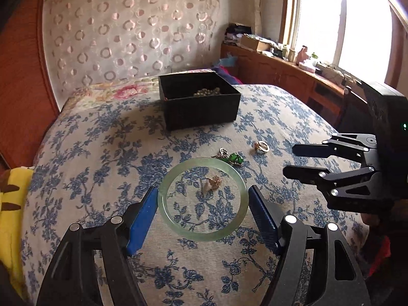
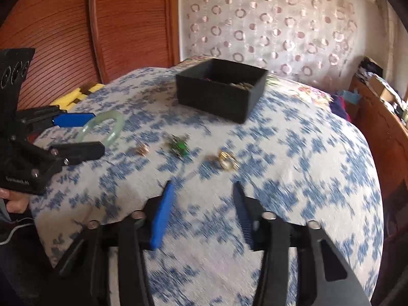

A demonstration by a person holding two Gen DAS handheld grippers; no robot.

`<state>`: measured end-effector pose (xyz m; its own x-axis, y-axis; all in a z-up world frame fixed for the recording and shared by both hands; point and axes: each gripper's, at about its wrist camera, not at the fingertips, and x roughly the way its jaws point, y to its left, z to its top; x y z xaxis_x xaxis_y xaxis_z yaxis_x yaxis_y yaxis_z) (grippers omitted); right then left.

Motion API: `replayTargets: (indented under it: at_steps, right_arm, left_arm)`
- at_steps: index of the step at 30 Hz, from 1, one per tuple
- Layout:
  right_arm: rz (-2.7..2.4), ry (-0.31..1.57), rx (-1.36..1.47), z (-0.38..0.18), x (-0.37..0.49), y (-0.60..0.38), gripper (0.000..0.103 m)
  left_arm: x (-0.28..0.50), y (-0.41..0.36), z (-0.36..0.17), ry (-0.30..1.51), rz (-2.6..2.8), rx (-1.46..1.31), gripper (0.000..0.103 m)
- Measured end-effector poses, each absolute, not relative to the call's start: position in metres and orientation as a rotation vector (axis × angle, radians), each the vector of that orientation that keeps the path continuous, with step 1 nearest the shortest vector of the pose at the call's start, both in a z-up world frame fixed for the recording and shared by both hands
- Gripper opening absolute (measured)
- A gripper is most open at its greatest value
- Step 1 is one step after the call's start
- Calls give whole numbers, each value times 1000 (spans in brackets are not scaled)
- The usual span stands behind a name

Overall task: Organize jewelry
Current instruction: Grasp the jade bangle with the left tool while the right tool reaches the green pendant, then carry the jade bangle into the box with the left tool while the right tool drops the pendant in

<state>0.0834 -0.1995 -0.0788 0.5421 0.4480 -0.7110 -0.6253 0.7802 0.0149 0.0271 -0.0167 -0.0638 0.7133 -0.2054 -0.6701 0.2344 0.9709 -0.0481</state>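
A pale green jade bangle [image 1: 204,199] sits between the blue pads of my left gripper [image 1: 203,192], which touch its two sides; in the right wrist view the bangle [image 2: 112,130] is tilted and held above the bed. A small pink-gold piece [image 1: 213,182] lies on the cloth, seen through the bangle. A green-stone piece [image 1: 233,158] and a gold ring [image 1: 262,147] lie beyond. The black box [image 1: 199,99] holds a bead string. My right gripper [image 2: 202,186] is open and empty, hovering near the ring [image 2: 227,162].
A blue floral bedspread [image 1: 102,140] covers the bed. A yellow cloth [image 1: 10,204] lies at the left edge. A red wooden headboard [image 2: 63,38] and a patterned curtain [image 1: 127,30] stand behind. A wooden cabinet [image 1: 280,71] with clutter runs under the window.
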Motion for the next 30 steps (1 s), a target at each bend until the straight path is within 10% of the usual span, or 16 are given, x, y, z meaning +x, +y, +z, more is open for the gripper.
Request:
replayTargets:
  at_steps: [4, 30]
  right_arm:
    - [671, 784, -274, -78, 100, -181, 24]
    - [756, 812, -274, -78, 141, -153, 6]
  left_arm:
    - [24, -10, -63, 729, -232, 21, 69]
    - [22, -1, -62, 721, -236, 1, 69]
